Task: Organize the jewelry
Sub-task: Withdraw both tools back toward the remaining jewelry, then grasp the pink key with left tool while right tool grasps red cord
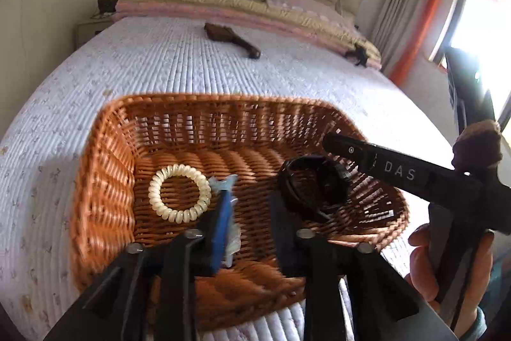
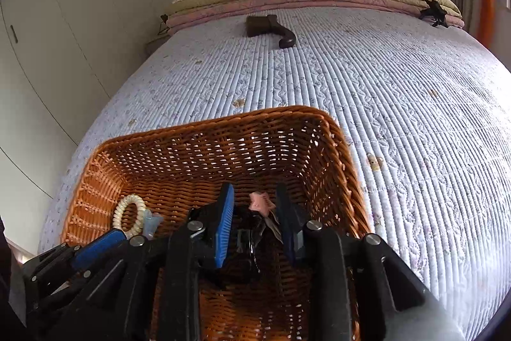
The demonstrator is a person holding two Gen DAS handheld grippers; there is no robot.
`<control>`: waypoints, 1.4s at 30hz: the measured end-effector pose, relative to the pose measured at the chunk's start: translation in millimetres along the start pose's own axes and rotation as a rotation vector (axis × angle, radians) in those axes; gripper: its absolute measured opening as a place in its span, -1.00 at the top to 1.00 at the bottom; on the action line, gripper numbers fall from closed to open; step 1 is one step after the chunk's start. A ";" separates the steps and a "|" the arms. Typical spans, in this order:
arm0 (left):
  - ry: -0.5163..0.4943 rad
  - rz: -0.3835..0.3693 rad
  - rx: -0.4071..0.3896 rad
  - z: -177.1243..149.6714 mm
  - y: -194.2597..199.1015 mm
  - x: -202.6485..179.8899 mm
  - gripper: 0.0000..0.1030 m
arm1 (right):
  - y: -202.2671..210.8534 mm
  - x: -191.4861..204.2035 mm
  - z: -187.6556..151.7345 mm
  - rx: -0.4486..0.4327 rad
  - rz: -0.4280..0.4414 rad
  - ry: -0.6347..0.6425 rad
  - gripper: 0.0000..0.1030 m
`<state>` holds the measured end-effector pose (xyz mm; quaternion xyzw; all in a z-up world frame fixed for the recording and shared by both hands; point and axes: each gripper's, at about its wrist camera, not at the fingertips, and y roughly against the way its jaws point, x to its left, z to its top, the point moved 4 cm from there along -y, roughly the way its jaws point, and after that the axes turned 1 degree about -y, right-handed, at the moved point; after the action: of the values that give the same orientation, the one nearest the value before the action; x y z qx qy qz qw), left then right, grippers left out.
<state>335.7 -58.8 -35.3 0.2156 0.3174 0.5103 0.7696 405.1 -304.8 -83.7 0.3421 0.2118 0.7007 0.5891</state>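
Note:
An orange wicker basket sits on the bed; it also shows in the right wrist view. Inside lie a cream spiral hair tie, a pale translucent clip and a black band. My left gripper is open over the basket floor, empty. My right gripper is open inside the basket over a pink star clip and dark items; its body shows in the left wrist view.
The quilted lilac bedspread stretches beyond the basket. A dark brown hairbrush lies far up the bed, a black clip near the folded blankets. Wardrobe doors on the left, window on the right.

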 end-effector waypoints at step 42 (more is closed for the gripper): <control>-0.008 0.006 -0.204 -194.6 193.6 -27.9 -0.15 | 166.2 22.2 -241.6 -0.091 0.031 0.072 0.05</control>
<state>64.5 -8.3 -38.1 0.1393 0.2601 0.5412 0.7874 114.3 -293.5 -125.6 0.2929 0.1956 0.7306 0.5850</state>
